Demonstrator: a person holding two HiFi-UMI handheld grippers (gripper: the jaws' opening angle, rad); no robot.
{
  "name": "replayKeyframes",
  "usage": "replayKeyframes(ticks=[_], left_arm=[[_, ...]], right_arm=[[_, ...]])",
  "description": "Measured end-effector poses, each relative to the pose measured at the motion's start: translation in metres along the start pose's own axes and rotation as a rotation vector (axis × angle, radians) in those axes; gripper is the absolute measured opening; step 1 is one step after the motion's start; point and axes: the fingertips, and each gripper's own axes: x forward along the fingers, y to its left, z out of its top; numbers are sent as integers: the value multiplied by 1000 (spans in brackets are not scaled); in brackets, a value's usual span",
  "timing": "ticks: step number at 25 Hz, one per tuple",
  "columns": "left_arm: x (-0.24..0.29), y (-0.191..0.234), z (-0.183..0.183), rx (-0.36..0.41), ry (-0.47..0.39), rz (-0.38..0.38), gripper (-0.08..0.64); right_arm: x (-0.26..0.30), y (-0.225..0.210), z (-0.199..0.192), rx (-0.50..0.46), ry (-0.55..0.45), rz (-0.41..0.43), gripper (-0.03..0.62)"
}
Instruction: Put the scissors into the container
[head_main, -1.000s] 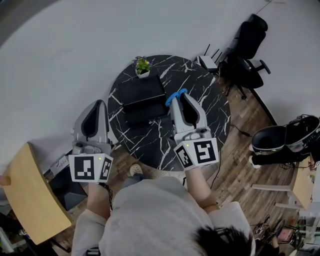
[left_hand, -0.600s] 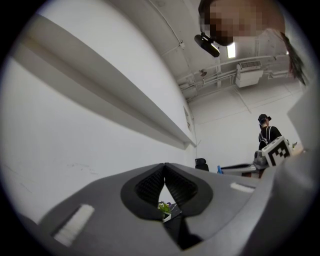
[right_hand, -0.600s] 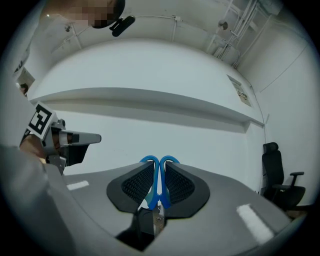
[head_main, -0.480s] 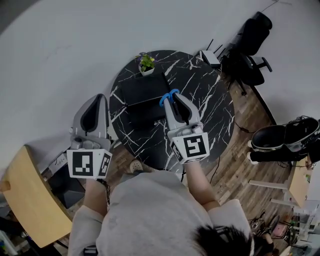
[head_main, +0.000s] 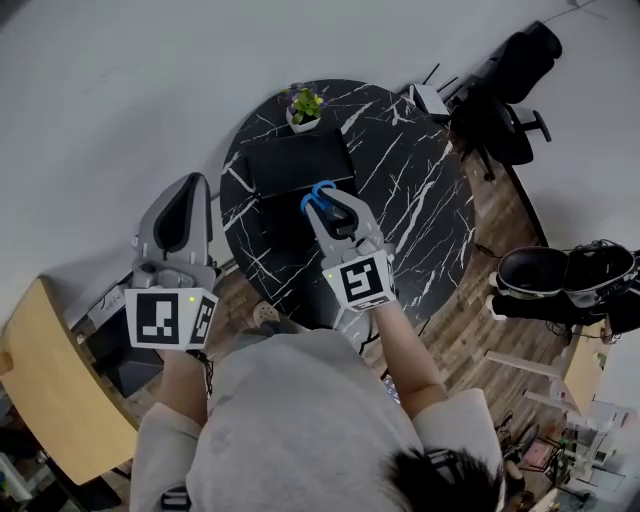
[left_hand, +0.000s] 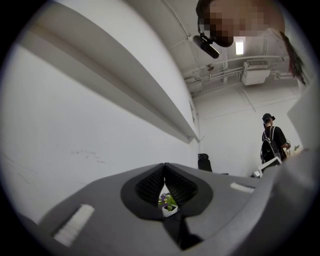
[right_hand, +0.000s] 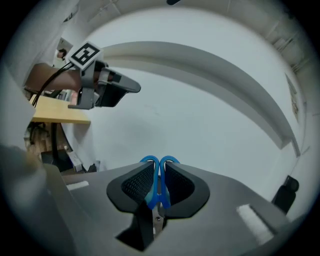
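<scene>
One pair of blue scissors (right_hand: 152, 196), clamped handles-foremost in right tongs (head_main: 328, 205), apparently for release into black container (head_main: 300, 165) at 11 o'clock; left tongs (head_main: 188, 190) closed, empty, parked off tabletop (head_main: 420, 200).

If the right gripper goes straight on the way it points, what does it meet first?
Probably nothing near. From above, the right gripper, shut on the scissors, points across the black container, but its own view shows only white wall ahead. Height is unclear.
</scene>
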Motion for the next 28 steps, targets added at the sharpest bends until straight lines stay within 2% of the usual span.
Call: replayKeyframes(ticks=[7,13,22,28], left_arm=[[1,21,-13,-16,26,24,60],[0,32,-23,-25,45,39,60],[-4,49,-33,-38,71,65,60],[-7,52,-39,-32,94,70,60]], right_arm=[[32,39,-47,-209,117,170,72],[49,61,-81,-315,217,310,72],[69,80,-132,-387,376,488,72],[76,89,-159,-395,461,556,72]])
